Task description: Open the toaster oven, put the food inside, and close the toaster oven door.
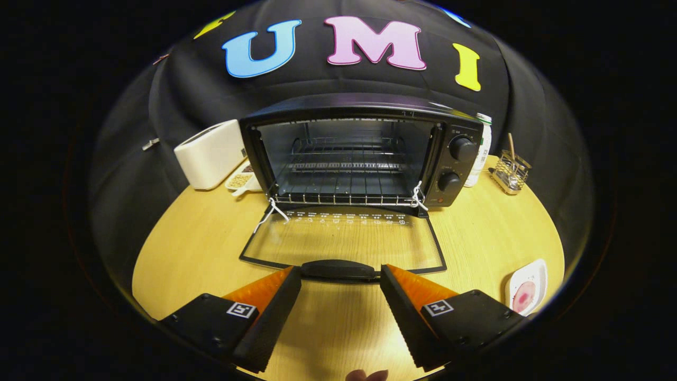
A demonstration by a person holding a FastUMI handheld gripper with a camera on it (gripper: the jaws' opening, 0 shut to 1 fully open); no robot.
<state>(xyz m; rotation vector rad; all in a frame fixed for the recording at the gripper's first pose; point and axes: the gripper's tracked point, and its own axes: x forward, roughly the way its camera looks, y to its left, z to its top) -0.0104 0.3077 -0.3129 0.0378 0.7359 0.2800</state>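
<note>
Toaster oven: at 12 o'clock beyond the fingers, on the wooden table.
Door: we see it lying open and flat; the glass looks fragile, so we would take the stiff handle.
Gripper: jaws released, empty, level, handle just ahead between the fingertips.
Food: at 3 o'clock on a small plate; we judge it soft and light.

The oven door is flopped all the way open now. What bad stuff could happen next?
1. The gripper is open with the door handle just ahead of its fingers; swinging away carelessly could bump the glass door lying flat on the table.
2. The food sits on a small plate near the table's edge, so a clumsy grab might push it off.
3. The food may catch on the wire rack going in.
</note>
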